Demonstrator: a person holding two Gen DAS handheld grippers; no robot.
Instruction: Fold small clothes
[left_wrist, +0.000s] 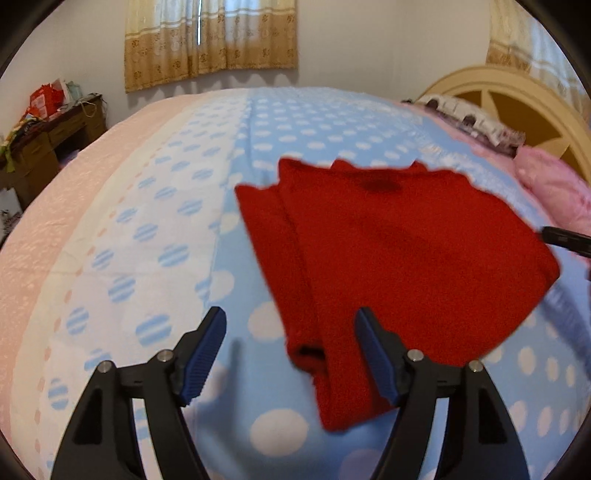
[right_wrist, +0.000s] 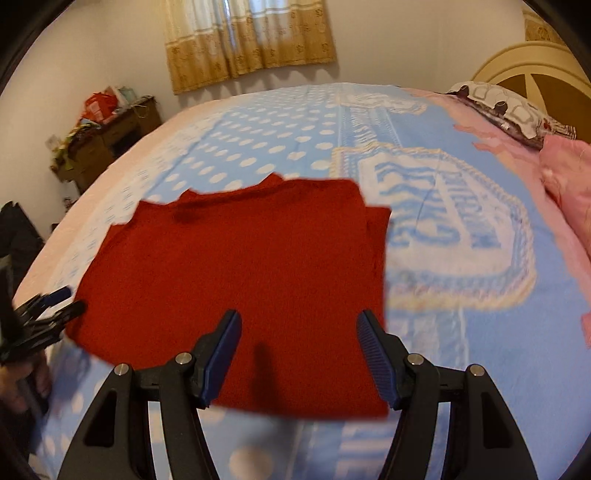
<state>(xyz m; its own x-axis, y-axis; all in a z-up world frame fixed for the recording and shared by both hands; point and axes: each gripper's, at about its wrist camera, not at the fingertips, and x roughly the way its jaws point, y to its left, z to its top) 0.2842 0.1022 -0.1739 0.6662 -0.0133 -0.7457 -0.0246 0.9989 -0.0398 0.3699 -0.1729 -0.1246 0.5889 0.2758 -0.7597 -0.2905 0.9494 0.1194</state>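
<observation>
A wide bed is filling the room, wearing a light-blue bedspread with white polka dots (left_wrist: 325, 122) and a pale pink border. Gold-patterned short curtains (left_wrist: 210, 40) are hanging against the plain cream wall (left_wrist: 388, 44), with daylight glowing through them. A dark wooden desk (right_wrist: 110, 144) is sitting cluttered in the corner. A cream arched headboard (left_wrist: 517, 96) is rising behind a pink pillow (right_wrist: 569, 177).

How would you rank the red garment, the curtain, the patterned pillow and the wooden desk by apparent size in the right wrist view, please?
1. red garment, by far the largest, though nearest the camera.
2. curtain.
3. patterned pillow and wooden desk: they look alike, so no ranking.
</observation>
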